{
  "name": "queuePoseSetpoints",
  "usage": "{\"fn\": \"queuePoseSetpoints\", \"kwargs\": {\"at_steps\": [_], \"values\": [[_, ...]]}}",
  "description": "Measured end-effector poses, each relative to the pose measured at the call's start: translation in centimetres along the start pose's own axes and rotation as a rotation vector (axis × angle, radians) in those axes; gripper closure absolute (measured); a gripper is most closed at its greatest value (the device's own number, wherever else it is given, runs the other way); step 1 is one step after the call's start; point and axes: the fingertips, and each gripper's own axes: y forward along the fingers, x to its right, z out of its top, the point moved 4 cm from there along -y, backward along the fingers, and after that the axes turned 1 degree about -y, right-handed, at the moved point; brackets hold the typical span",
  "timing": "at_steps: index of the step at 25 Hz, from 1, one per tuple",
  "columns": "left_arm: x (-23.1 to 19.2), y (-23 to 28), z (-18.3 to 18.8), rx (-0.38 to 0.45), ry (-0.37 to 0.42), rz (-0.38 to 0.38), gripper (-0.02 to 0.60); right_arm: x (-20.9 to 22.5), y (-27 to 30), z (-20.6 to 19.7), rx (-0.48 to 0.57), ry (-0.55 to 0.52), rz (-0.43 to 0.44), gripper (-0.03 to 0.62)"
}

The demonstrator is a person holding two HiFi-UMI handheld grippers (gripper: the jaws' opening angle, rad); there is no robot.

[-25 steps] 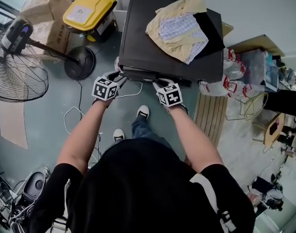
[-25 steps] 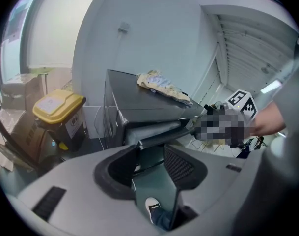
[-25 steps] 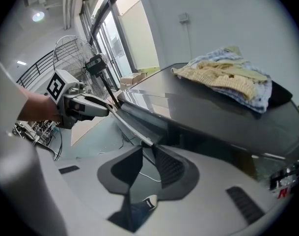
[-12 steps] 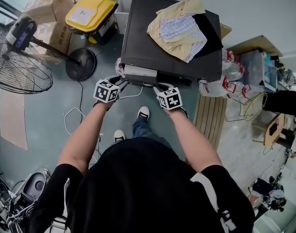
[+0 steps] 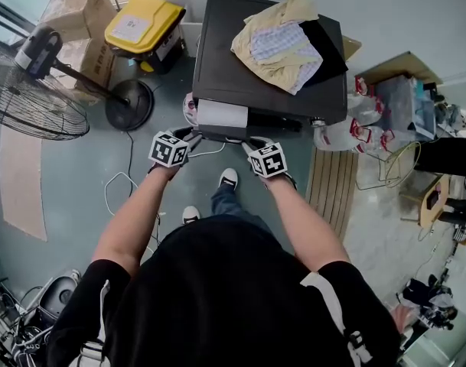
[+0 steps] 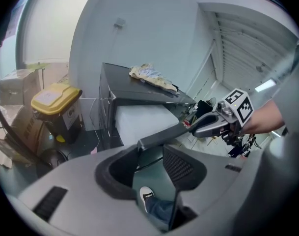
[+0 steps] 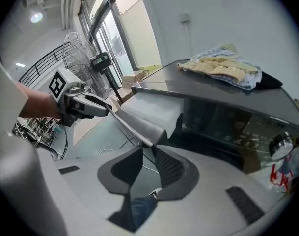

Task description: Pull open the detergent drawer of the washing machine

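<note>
Plainly, the left gripper (image 6: pixel 150 150) has one end of the front panel (image 6: pixel 175 132) of the detergent drawer (image 6: pixel 139 119) between its jaws. They have just been closing, and the two dark pads now sit against either side of that grey strip, roughly half apart, with a shoe (image 6: pixel 146 196) showing through the gap lower down. At the strip's other end the right gripper (image 7: pixel 149 146) does likewise, its jaws partly apart and clamped on the panel's corner at their tips. Each gripper appears in the other's view, holding the opposite end of the same strip. Behind the panel the drawer stands drawn well out of the upper left front of the washing machine (image 5: pixel 233 60). In the head view its pale top juts toward the person, between the two marker cubes. A heap of yellow and checked clothes (image 5: pixel 278 44) lies on the machine's dark top, toward the right, partly over something black. On the grey floor (image 5: pixel 79 174) a white cable (image 5: pixel 114 189) loops near the person's left arm. Farther left stands a fan (image 5: pixel 34 90) on a round base. A yellow-lidded bin (image 5: pixel 141 17) sits just beside the machine's left rear corner, with cardboard boxes (image 5: pixel 72 10) next to it.
</note>
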Motion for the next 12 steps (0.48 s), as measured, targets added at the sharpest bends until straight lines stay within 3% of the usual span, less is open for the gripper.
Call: {"fn": "queuePoseSetpoints", "kwargs": {"at_steps": [12], "values": [[1.6,-1.5,-2.2,-0.036,0.01,-0.023,0.426,-2.0,-1.2,-2.3,0.011,0.03,-0.009,0.513]]}}
